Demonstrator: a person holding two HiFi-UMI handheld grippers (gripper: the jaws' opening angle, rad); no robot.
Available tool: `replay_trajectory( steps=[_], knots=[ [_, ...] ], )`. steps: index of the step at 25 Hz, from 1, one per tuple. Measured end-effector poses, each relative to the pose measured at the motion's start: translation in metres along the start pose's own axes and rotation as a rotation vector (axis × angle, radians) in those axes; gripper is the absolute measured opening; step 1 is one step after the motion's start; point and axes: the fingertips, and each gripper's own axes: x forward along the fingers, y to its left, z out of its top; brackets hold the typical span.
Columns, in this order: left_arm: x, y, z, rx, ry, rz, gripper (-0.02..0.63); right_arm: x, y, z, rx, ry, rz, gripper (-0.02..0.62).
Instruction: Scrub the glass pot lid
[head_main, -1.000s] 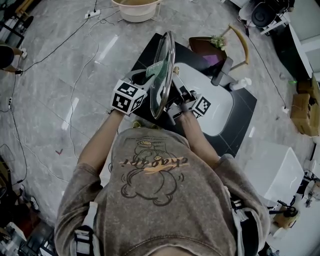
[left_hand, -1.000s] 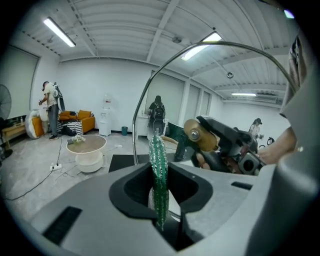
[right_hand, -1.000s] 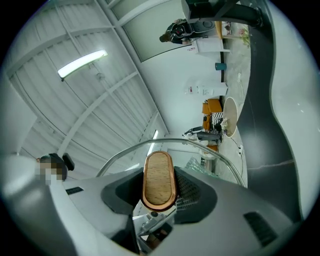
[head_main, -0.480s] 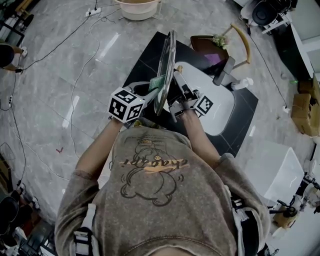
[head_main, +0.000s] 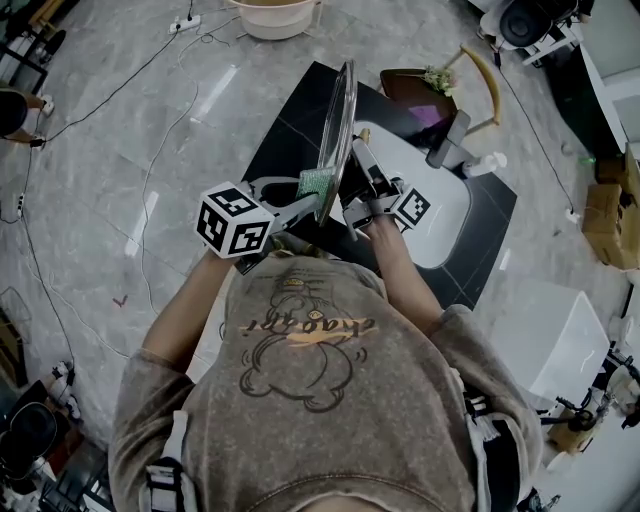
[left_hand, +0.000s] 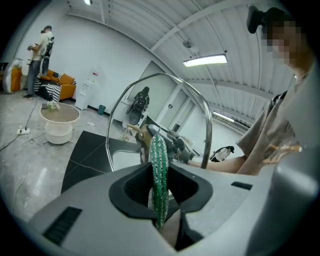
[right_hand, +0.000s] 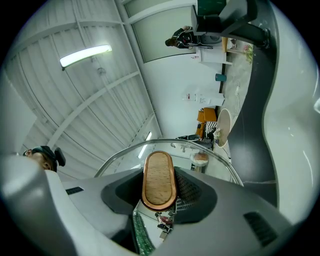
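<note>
Slippage worries us: our right hand-held gripper (head_main: 354, 180) pinches only the wooden knob (right_hand: 159, 179), holding the lid (head_main: 338, 120) on edge above the tabletop (head_main: 288, 122). Our left hand-held gripper (head_main: 305, 195), clamped on the pad (head_main: 316, 183), could push hard enough to twist the lid free.

I read the scouring pad (left_hand: 159, 175) as green with a bumpy, glittery texture. The glass pot lid (head_main: 340, 120) is clear with a silver rim, and its handle (right_hand: 159, 180) is pale speckled wood edged in copper brown. Marker cubes (head_main: 232, 220) are white with black square patterns, the sink (head_main: 440, 215) is white in a black counter (head_main: 295, 125), the floor (head_main: 100, 200) is grey marbled, and the shirt (head_main: 330, 400) is faded brown with an orange-and-dark bear print.
</note>
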Motion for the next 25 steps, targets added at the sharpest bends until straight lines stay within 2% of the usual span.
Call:
replay_trajectory(
  steps=[8, 12, 16, 25],
  knots=[
    [-0.021, -0.025, 0.027, -0.076, -0.071, -0.102, 0.086, -0.005, 0.0, -0.001, -0.005, 0.006, -0.007, 0.179],
    [-0.031, -0.031, 0.043, -0.09, -0.101, -0.128, 0.086, -0.007, 0.001, -0.008, 0.007, 0.014, -0.004, 0.179],
    [-0.04, -0.029, 0.062, -0.144, -0.161, -0.16, 0.086, -0.008, -0.002, -0.015, 0.018, 0.031, -0.01, 0.179],
    [-0.047, -0.006, 0.086, -0.225, -0.252, -0.163, 0.085, -0.006, -0.001, -0.033, 0.017, 0.096, -0.013, 0.179]
  ],
)
